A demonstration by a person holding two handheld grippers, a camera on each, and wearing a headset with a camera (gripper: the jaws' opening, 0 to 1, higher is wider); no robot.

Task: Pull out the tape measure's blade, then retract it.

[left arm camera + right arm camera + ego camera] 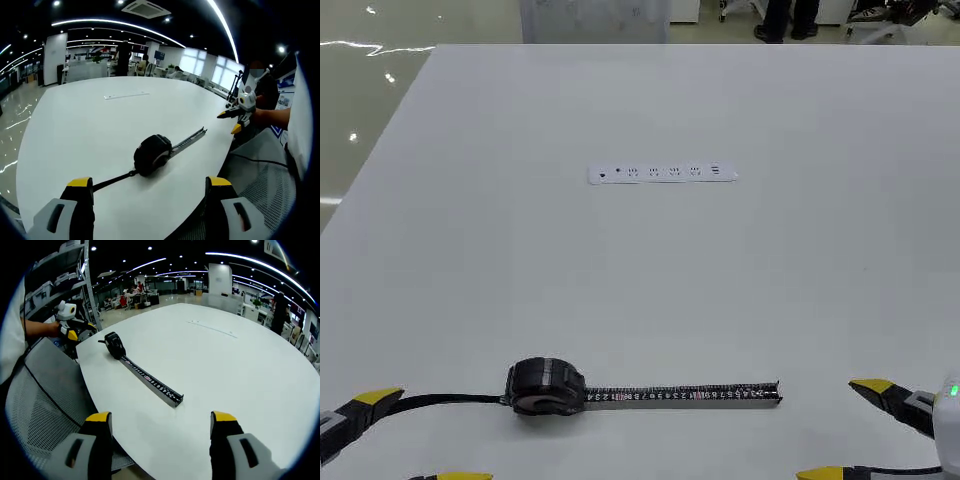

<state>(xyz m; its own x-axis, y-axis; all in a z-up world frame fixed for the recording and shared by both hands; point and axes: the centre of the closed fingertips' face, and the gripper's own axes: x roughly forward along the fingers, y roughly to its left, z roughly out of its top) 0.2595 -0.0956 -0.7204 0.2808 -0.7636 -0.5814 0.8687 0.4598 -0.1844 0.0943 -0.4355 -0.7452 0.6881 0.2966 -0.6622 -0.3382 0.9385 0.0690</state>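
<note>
The right gripper (161,422) is holding its two yellow-tipped jaws wide apart over the near edge of the white table (240,375), gripping nothing. Beyond them the tape measure (114,344) is lying on the table, its black case sitting far left. Its blade (150,380) is stretching back toward the jaws, ending short of them. Off the table's left edge, a hand (50,329) is holding the left gripper (80,330) near the case, apart from it. A white power strip (212,328) is lying far across the table. A grey mesh seat (45,385) is showing near left.
</note>
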